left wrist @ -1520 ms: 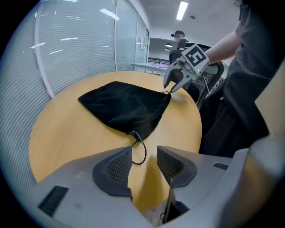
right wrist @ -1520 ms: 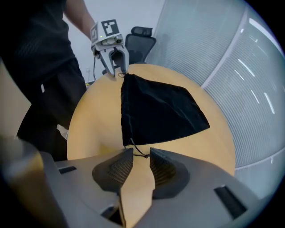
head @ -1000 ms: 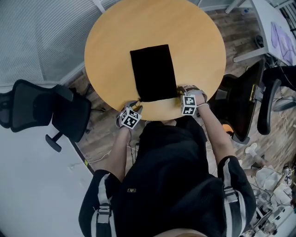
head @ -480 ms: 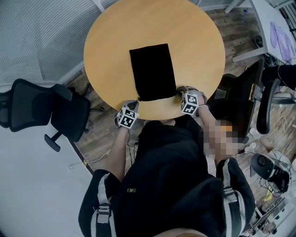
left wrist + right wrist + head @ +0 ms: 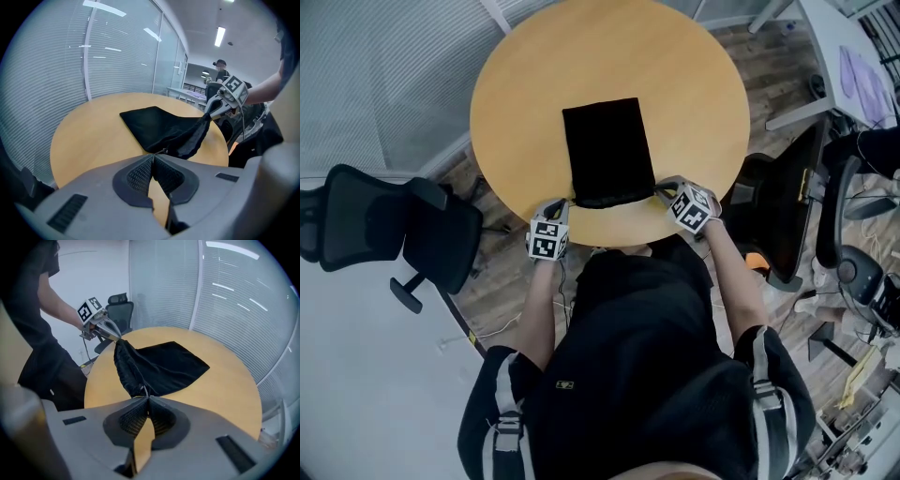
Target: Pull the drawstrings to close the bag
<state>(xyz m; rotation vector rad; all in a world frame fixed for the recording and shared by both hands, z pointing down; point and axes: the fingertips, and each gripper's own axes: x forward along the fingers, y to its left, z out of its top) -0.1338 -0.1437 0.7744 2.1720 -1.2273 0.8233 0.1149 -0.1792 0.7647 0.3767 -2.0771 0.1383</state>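
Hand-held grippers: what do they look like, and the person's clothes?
The left hand-held gripper and right hand-held gripper are grey plastic with dark ribbed pads; each carries a white cube with black square markers. The person wears a black short-sleeved top with white sleeve stripes.

Office — swivel chairs (image 5: 375,220), glass partitions (image 5: 164,287) w/ blinds (image 5: 47,84), round table (image 5: 694,112).

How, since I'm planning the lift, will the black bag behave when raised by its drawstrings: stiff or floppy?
Likely floppy: the black bag sags at its raised mouth between the left gripper and right gripper. Probably light: thin drawstrings lift that end. The rest lies flat on the table, so it may drag.
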